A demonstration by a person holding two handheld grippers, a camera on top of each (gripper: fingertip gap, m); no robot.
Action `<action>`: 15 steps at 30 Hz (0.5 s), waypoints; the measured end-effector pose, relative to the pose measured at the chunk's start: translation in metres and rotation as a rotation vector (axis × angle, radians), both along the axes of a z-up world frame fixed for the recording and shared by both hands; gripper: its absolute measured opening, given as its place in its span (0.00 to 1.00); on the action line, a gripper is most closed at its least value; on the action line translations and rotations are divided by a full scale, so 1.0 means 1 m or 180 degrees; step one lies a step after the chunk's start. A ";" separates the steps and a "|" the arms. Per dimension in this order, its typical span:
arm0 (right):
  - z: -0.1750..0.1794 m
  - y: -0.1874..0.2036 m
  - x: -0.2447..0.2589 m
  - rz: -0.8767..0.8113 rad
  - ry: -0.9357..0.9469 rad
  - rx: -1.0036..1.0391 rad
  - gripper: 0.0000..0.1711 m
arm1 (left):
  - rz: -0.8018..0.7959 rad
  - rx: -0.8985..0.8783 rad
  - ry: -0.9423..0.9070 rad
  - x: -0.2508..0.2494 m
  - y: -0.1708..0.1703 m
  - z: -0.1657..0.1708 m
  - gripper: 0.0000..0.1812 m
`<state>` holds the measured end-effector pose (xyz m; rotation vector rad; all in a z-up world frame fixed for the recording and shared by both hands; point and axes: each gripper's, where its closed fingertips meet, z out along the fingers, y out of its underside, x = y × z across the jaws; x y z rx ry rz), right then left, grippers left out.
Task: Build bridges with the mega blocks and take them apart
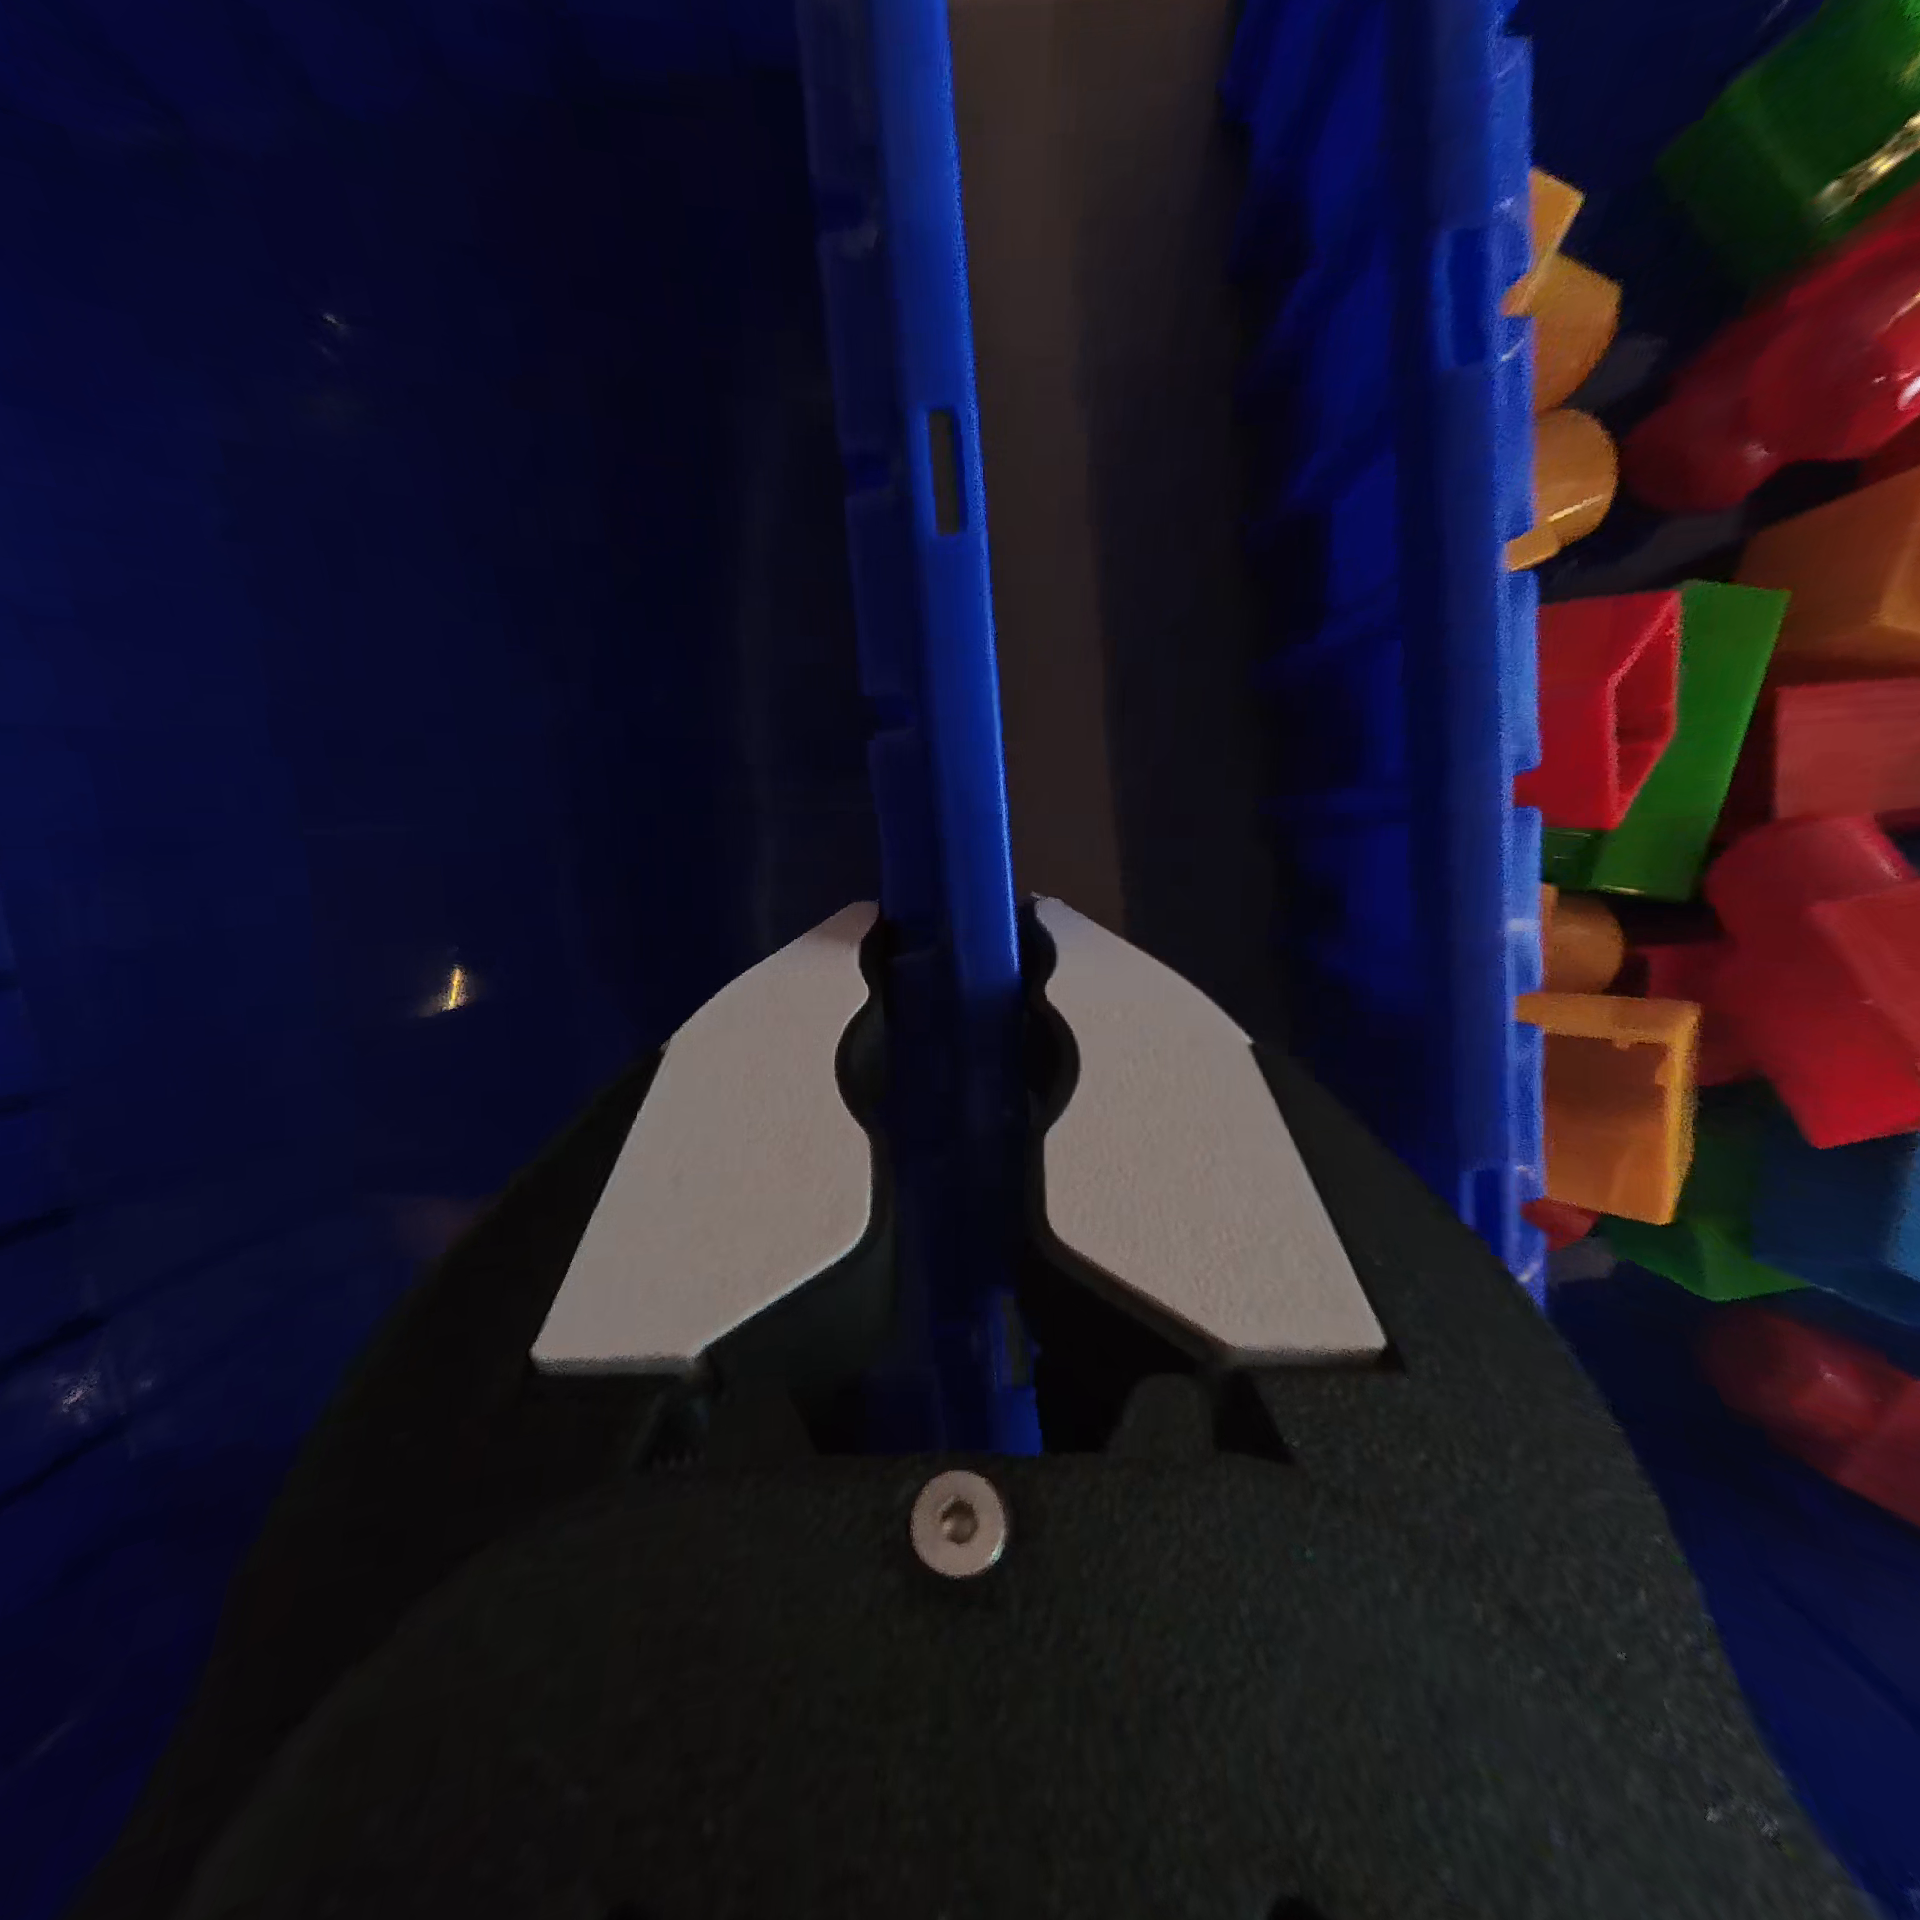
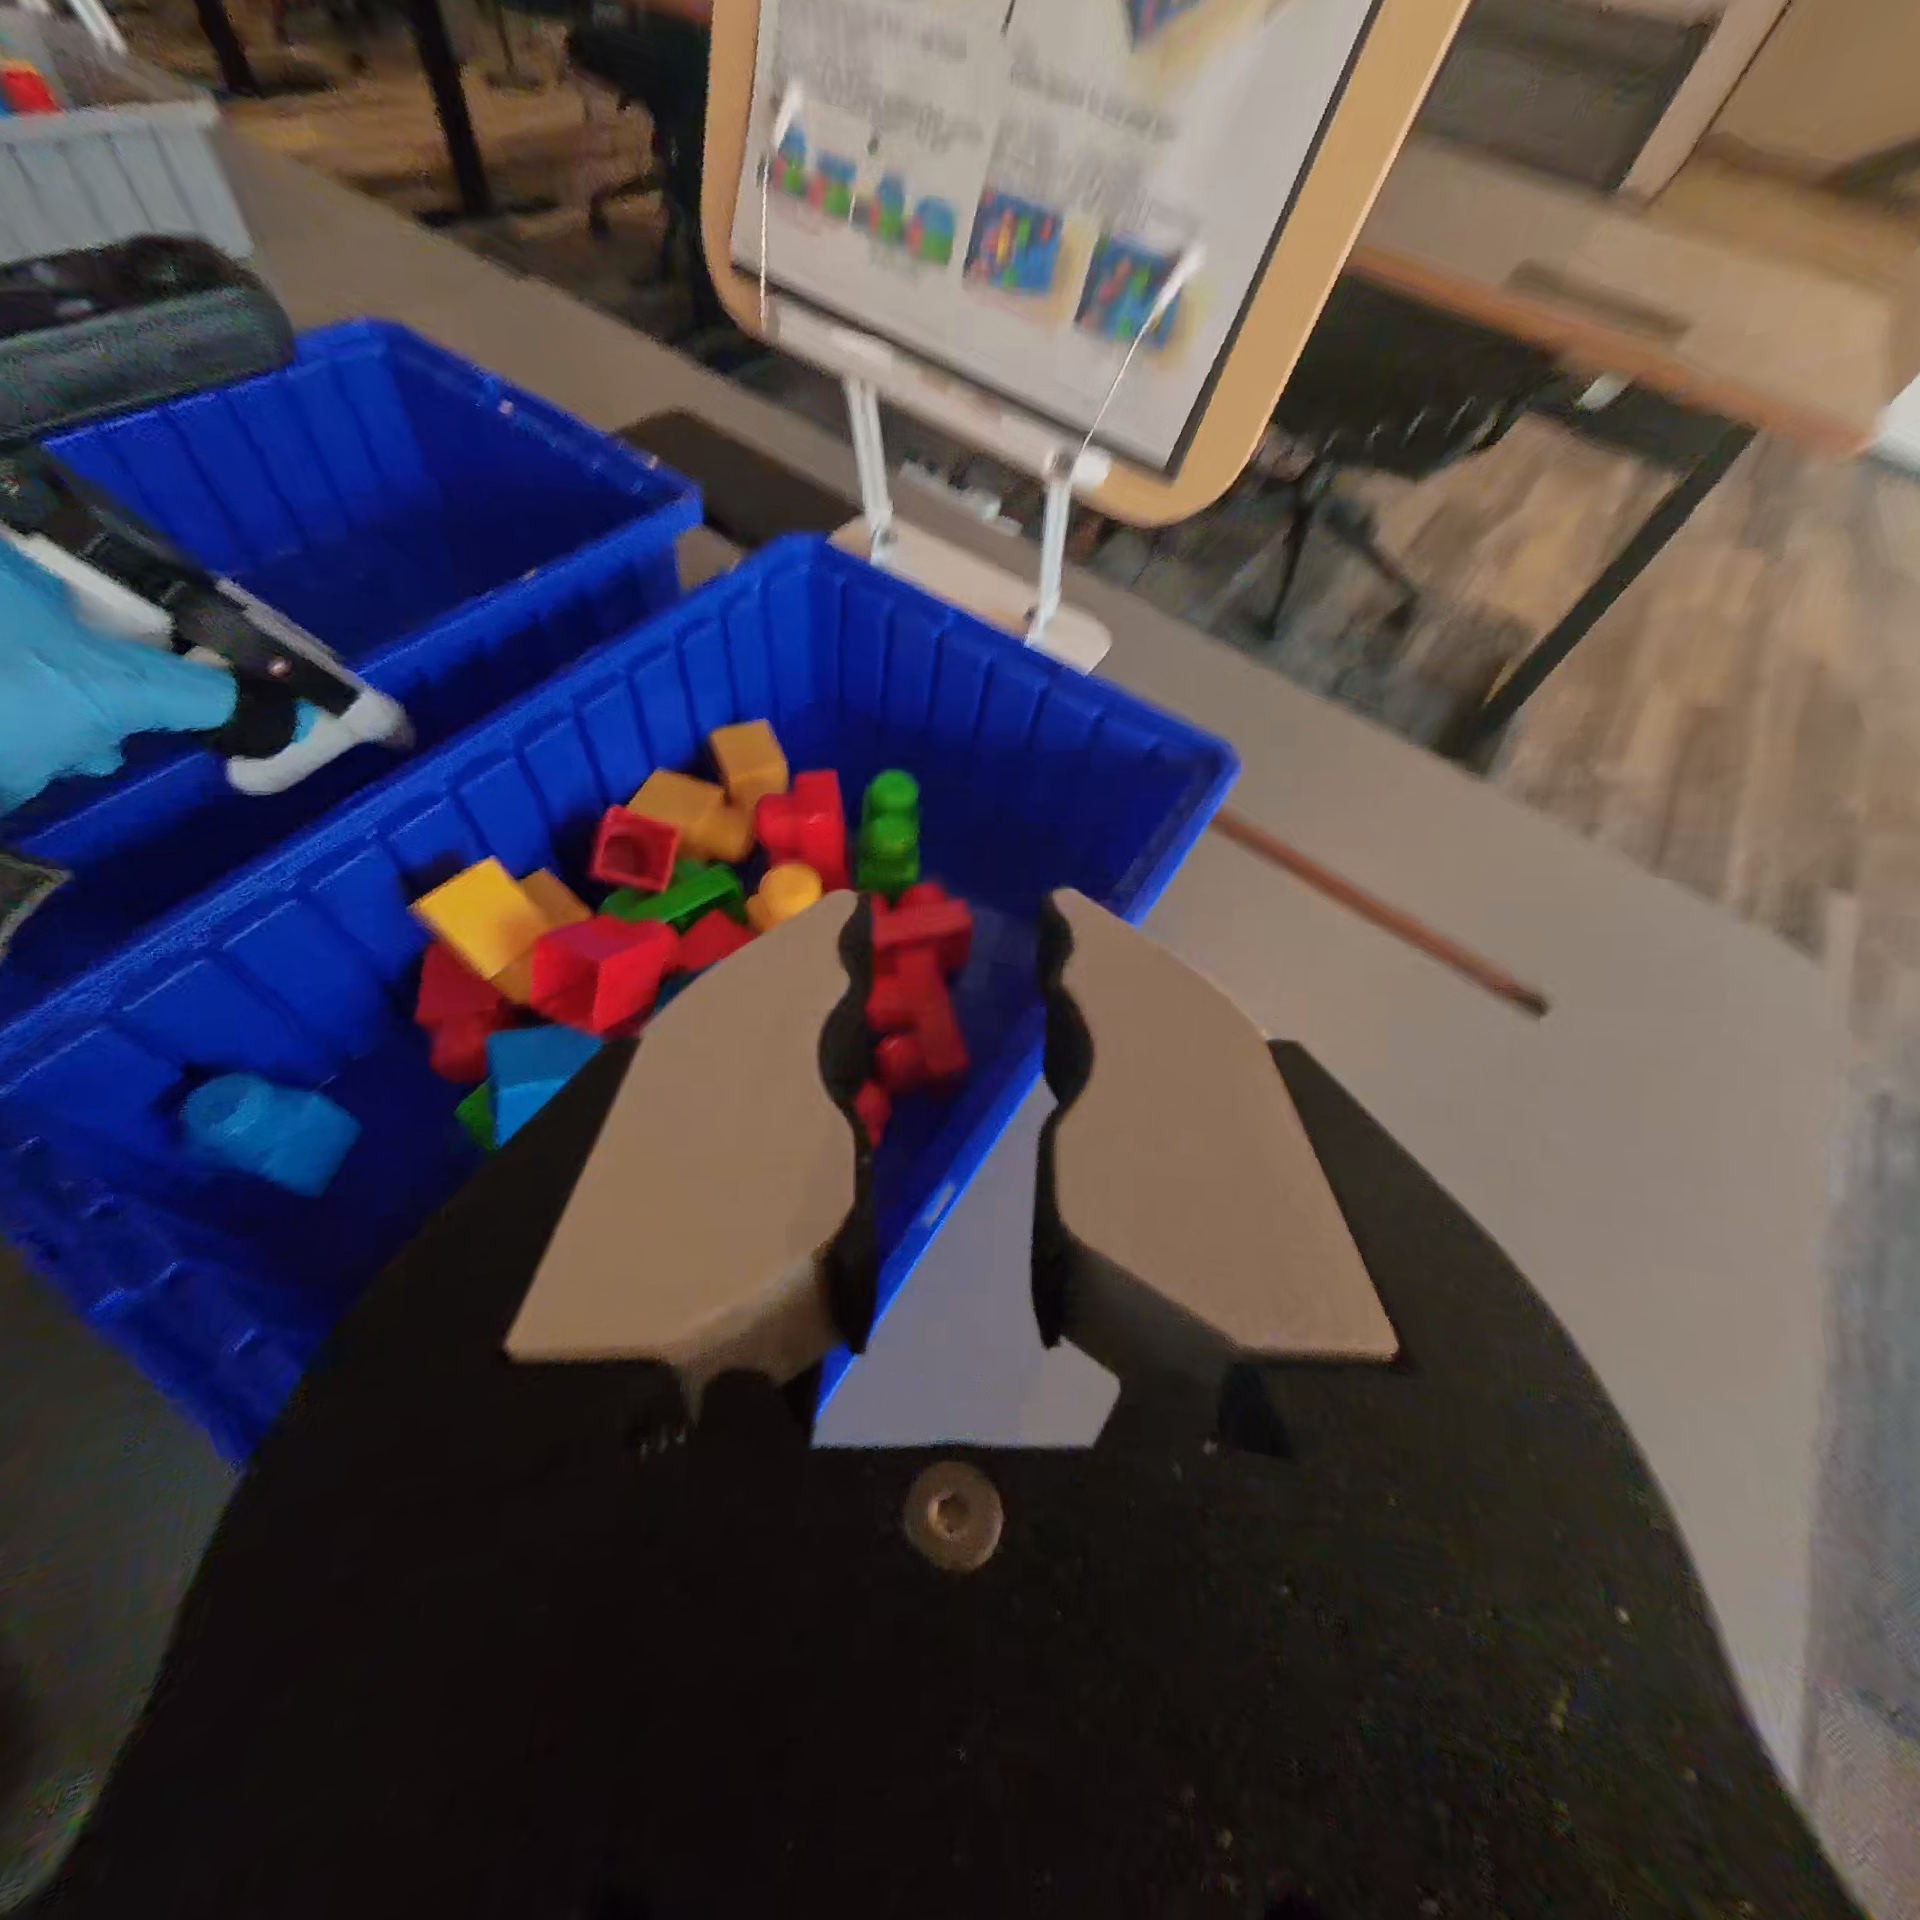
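On a grey table [image 2: 1455, 831] sit two blue plastic bins, side by side with a narrow gap between them. From the right wrist view, the nearer bin [image 2: 1039, 665] holds a heap of chunky toy blocks [image 2: 665, 914] in red, yellow, green and blue, piled from the centre toward 9 o'clock. The farther bin [image 2: 416, 499], at 10 o'clock, looks empty as far as its inside shows.

The left gripper [image 1: 956, 925] is clamped on that farther bin's rim, its pale fingers pinching the thin blue wall edge-on. A hand in a light blue glove [image 2: 83, 686] holds this tool at 9 o'clock. The right gripper [image 2: 951, 914] hovers over the block bin's near corner with its jaws parted and nothing between them.

No bridge stands yet, so the task seems at its start. To do this step well, the left tool should likely keep a firm, level pinch so the bin does not tip, while the right lowers straight onto one loose block and closes across its flat sides.

Both bins have ribbed walls and a thick lip. Each block is glossy, boxy and hollow beneath, with round studs. At 12 o'clock stands a wood-framed board [image 2: 1039, 208] showing pictures.
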<state>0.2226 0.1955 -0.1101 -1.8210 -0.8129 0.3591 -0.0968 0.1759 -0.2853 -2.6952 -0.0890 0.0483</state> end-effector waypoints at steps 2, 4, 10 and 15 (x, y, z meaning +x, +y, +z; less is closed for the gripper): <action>-0.017 -0.003 0.002 0.0019 -0.0068 -0.0409 0.23 | -0.0006 -0.0002 -0.0033 0.007 0.004 0.000 0.12; -0.031 -0.001 0.009 -0.0062 -0.0161 -0.0631 0.30 | -0.0018 -0.0009 -0.0043 0.014 0.008 0.000 0.13; -0.036 0.002 0.009 0.0168 0.0021 -0.0486 0.33 | -0.0059 0.0021 -0.0117 0.031 0.014 -0.001 0.13; -0.048 0.003 0.016 0.0093 -0.0128 -0.0523 0.36 | -0.0013 0.0009 -0.0120 0.033 0.015 -0.001 0.12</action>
